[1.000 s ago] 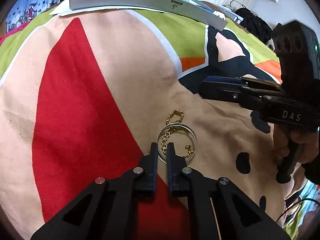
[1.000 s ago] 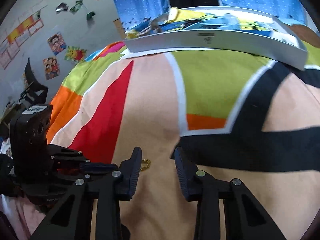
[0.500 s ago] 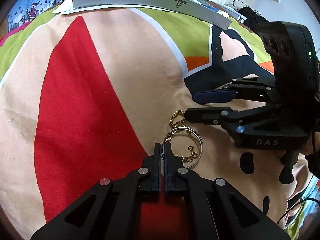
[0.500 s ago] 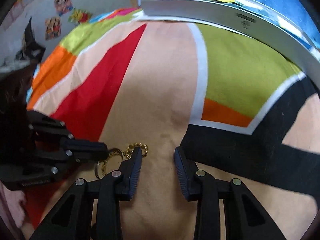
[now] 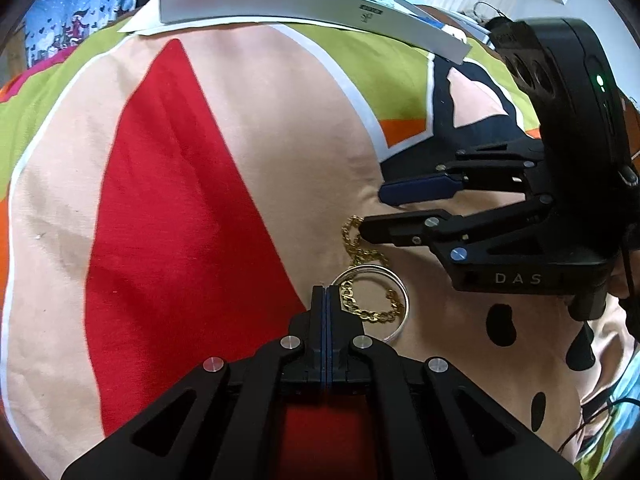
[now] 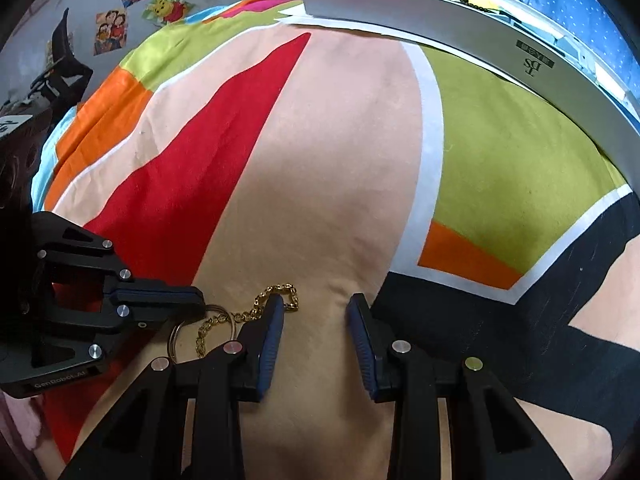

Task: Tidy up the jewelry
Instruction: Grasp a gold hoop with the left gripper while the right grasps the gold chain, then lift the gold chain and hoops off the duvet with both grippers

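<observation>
A thin silver bangle [image 5: 403,294] lies on the patterned bedspread with a gold chain [image 5: 370,257] draped across it. My left gripper [image 5: 325,291] is shut, its tips pinched at the bangle's near-left rim. In the right wrist view the same left gripper [image 6: 198,298] meets the bangle [image 6: 174,336] at its top edge. My right gripper [image 6: 316,308] is open and low over the cloth, and the chain's [image 6: 260,304] far end curls around its left fingertip. From the left wrist view the right gripper [image 5: 372,213] comes in from the right.
A long grey tray [image 5: 304,4] holding small items sits at the far edge of the bedspread [image 5: 180,200], also seen as the tray [image 6: 520,60] in the right wrist view. Posters hang on the wall [image 6: 116,28] at left. A hand grips the right tool's handle [image 5: 588,300].
My left gripper has closed from slightly apart to fully shut at the bangle's rim. The right gripper has swung in and down until its left finger reaches the chain's far end.
</observation>
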The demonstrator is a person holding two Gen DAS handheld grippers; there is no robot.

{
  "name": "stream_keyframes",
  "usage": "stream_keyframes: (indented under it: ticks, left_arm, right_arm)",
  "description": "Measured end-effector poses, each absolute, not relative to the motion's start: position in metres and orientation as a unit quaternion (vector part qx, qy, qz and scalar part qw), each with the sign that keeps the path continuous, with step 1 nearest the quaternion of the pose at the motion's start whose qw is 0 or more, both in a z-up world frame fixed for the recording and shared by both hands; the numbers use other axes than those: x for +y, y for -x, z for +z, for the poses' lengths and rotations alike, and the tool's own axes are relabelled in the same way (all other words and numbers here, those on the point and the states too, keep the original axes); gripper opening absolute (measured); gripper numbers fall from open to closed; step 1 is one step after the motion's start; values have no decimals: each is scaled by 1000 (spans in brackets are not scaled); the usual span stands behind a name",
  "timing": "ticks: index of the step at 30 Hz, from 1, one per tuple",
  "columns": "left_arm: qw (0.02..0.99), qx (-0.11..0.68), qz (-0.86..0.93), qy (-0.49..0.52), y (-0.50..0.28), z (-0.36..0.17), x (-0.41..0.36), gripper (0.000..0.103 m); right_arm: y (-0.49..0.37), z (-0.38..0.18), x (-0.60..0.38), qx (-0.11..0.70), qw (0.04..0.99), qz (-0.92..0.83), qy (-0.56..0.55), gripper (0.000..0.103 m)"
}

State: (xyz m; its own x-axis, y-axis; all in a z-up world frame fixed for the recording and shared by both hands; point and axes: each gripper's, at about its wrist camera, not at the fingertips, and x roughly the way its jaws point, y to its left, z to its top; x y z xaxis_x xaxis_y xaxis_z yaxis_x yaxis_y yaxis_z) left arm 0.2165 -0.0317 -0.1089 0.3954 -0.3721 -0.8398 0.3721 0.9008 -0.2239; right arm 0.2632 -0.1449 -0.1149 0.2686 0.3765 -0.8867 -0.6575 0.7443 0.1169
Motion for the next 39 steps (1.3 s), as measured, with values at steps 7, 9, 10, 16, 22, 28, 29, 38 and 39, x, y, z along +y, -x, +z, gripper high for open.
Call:
stream_keyframes:
  ticks: [7, 9, 10, 16, 22, 28, 29, 38, 39]
  left_arm:
    - [842, 501, -197, 26, -224, -107, -18, 0]
    - [844, 501, -192, 31, -224, -107, -16, 0]
    - [843, 501, -192, 34, -224, -107, -14, 0]
    - [846, 500, -183, 40, -223, -104, -5, 0]
    - [848, 497, -178, 48, -219, -100, 5, 0]
    - [854, 489, -169, 58, -217, -95, 14, 0]
    - [854, 488, -173, 60, -215, -95, 16, 0]
    - [829, 506, -222, 83, -209, -92, 9, 0]
    - [825, 513, -223, 80, -210, -94, 7, 0]
  right_arm:
    - [-262, -115, -138, 503, 785, 330, 149, 32]
    - [-263, -117, -130, 501, 785, 330, 155, 32]
    - [-264, -118, -123, 500, 785, 331, 156, 32]
    - [-263, -122, -114, 503, 777, 347, 149, 10]
    - [-262, -120, -124, 499, 790, 330, 133, 9]
    - [-253, -112, -149, 487, 815, 291, 118, 3]
    - [-251, -110, -151, 485, 818, 288, 116, 3]
    - [-241, -103, -191, 477, 839, 246, 91, 3]
    - [-240, -103, -194, 478, 840, 241, 88, 3]
